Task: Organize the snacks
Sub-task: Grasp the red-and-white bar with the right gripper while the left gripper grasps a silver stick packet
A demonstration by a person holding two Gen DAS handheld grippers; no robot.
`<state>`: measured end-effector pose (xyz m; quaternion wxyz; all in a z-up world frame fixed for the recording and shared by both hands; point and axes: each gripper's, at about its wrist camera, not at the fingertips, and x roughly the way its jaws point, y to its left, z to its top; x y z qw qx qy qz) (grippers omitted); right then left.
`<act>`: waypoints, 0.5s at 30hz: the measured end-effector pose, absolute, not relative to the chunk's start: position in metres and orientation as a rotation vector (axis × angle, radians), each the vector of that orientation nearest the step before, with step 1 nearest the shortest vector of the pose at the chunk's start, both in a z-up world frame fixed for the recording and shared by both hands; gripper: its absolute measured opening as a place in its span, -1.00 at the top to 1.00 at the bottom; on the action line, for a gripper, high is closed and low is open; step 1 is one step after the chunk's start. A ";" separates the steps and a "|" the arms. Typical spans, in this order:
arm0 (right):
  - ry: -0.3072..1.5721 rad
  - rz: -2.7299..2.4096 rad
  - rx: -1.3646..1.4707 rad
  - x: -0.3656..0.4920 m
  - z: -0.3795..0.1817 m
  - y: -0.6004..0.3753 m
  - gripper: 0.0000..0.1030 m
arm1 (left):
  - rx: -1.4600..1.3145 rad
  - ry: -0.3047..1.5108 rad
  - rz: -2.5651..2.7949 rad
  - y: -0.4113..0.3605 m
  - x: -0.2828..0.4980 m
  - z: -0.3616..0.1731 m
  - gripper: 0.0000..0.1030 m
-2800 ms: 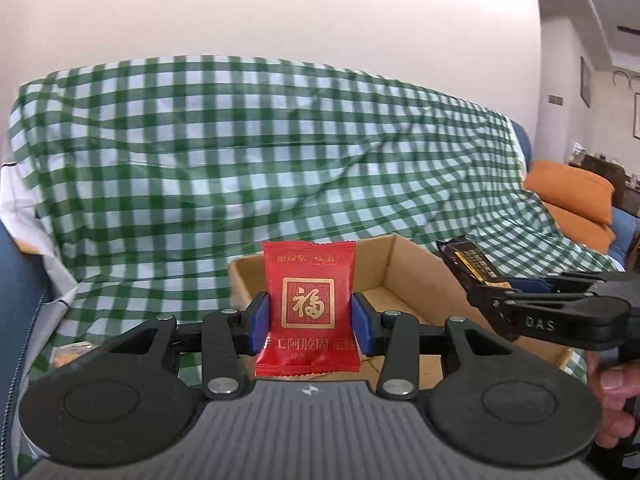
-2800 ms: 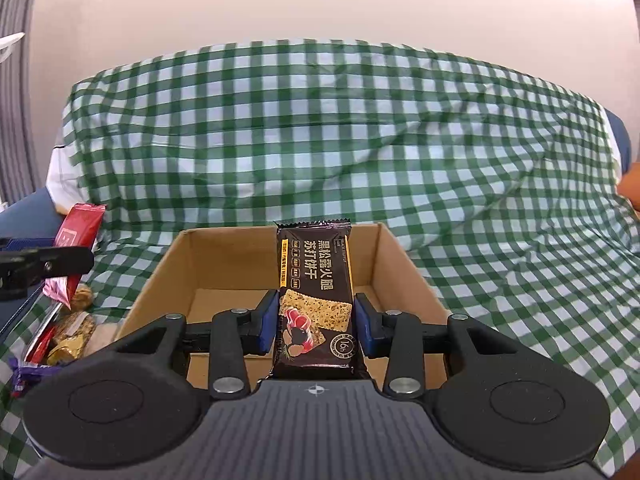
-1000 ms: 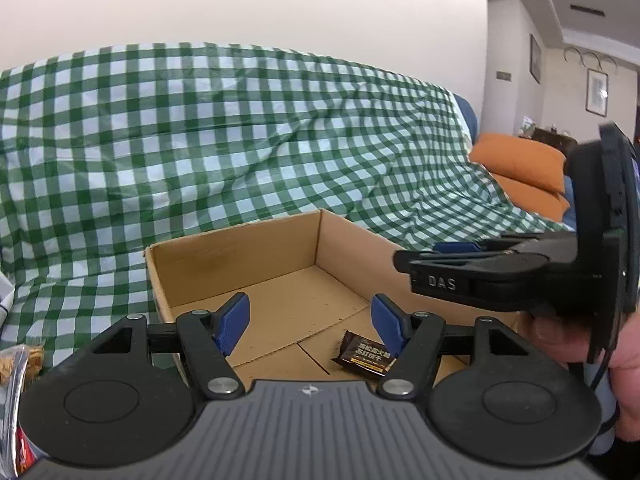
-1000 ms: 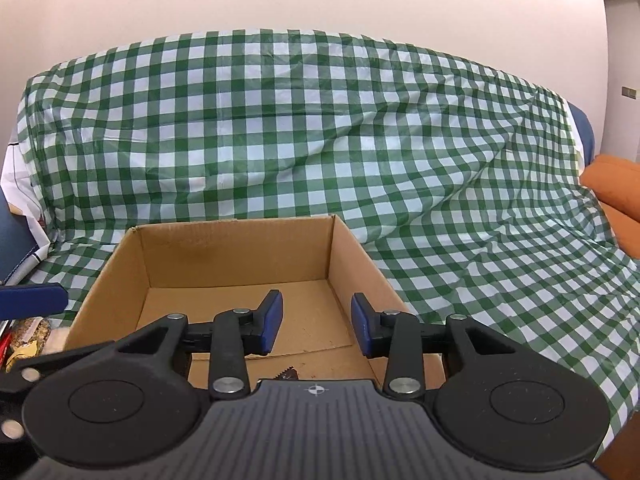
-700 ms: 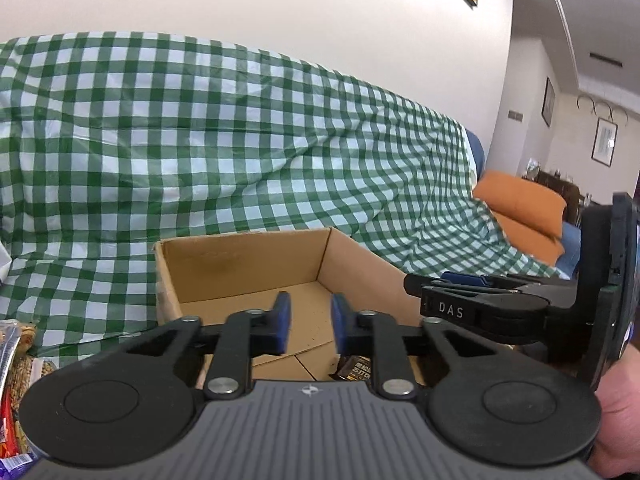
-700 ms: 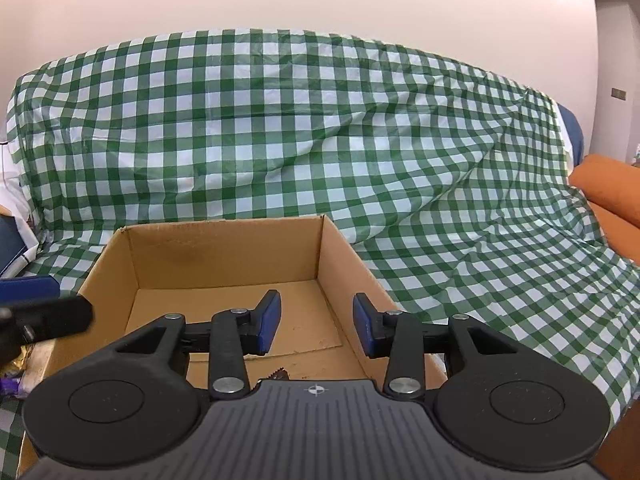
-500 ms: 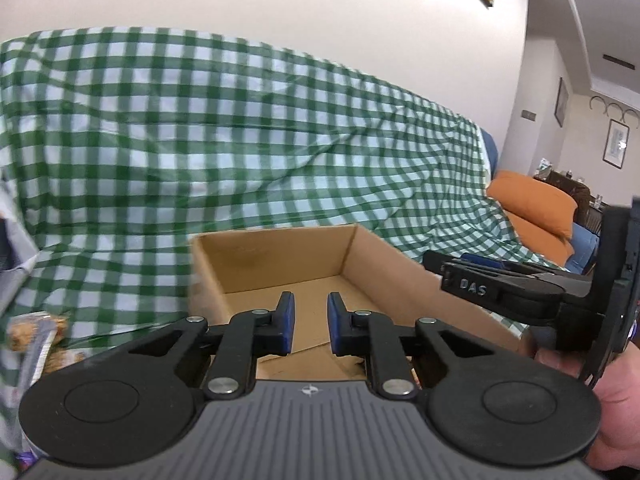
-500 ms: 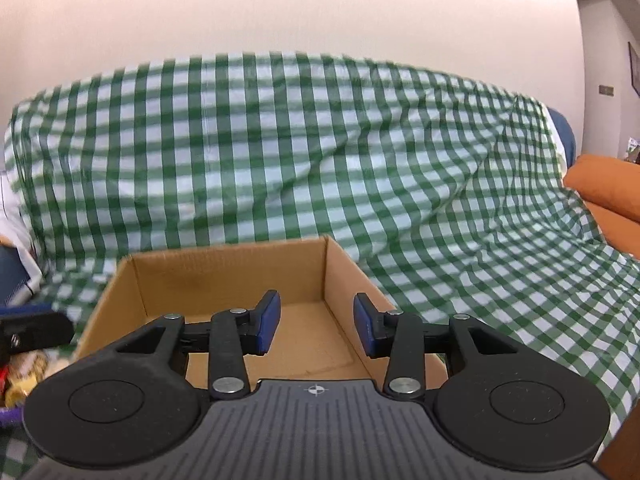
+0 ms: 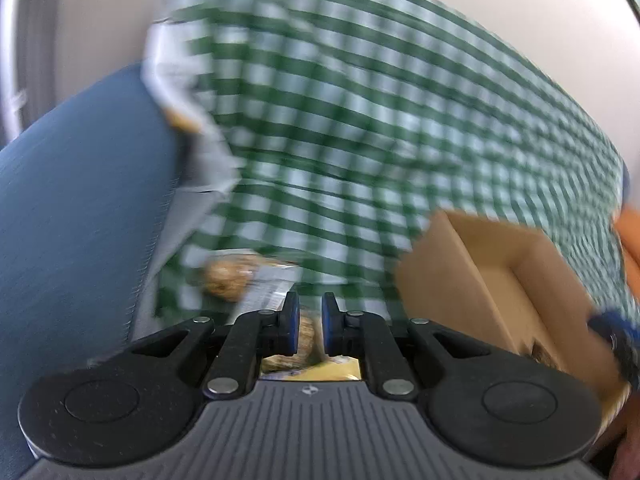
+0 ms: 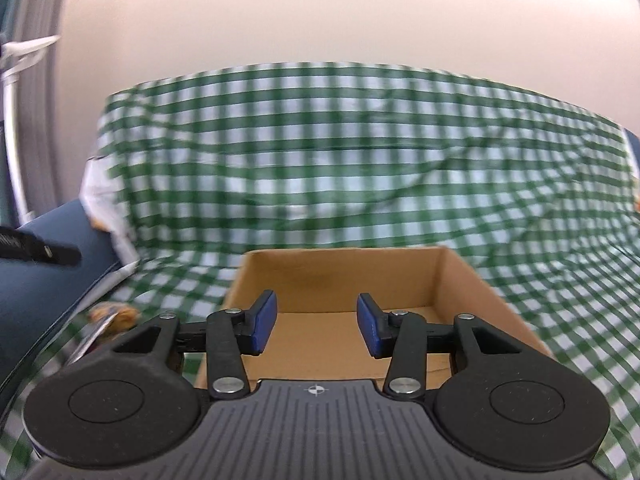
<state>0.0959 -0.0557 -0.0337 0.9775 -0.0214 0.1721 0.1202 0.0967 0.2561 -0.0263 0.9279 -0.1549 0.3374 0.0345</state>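
An open cardboard box [image 10: 340,276] sits on the green checked cloth [image 10: 360,152]; it also shows at the right of the left wrist view [image 9: 472,280]. My left gripper [image 9: 310,326] is nearly closed and empty, above loose snack packets [image 9: 228,276] on the cloth left of the box. My right gripper [image 10: 316,322] is open and empty, over the box's near edge. A snack packet [image 10: 112,316] lies left of the box. The left wrist view is blurred by motion.
A blue sofa arm [image 9: 80,208] rises at the left. The wall [image 10: 320,12] stands behind the covered sofa back. The other gripper's tip [image 10: 36,250] pokes in at the left of the right wrist view. An orange cushion [image 9: 630,248] is at the far right.
Both grippers dropped their snacks into the box earlier. The left gripper narrowed its jaws and has swung left from the box to the loose snacks. The right gripper has shifted slightly left.
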 end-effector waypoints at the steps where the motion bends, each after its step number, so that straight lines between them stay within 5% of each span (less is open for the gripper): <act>1: 0.345 0.258 -0.055 0.094 -0.034 -0.052 0.22 | -0.374 0.687 0.072 0.267 0.096 -0.028 0.78; 15: 0.444 0.604 -0.146 0.067 -0.054 0.042 0.32 | -0.532 0.880 0.209 0.306 0.119 -0.070 0.70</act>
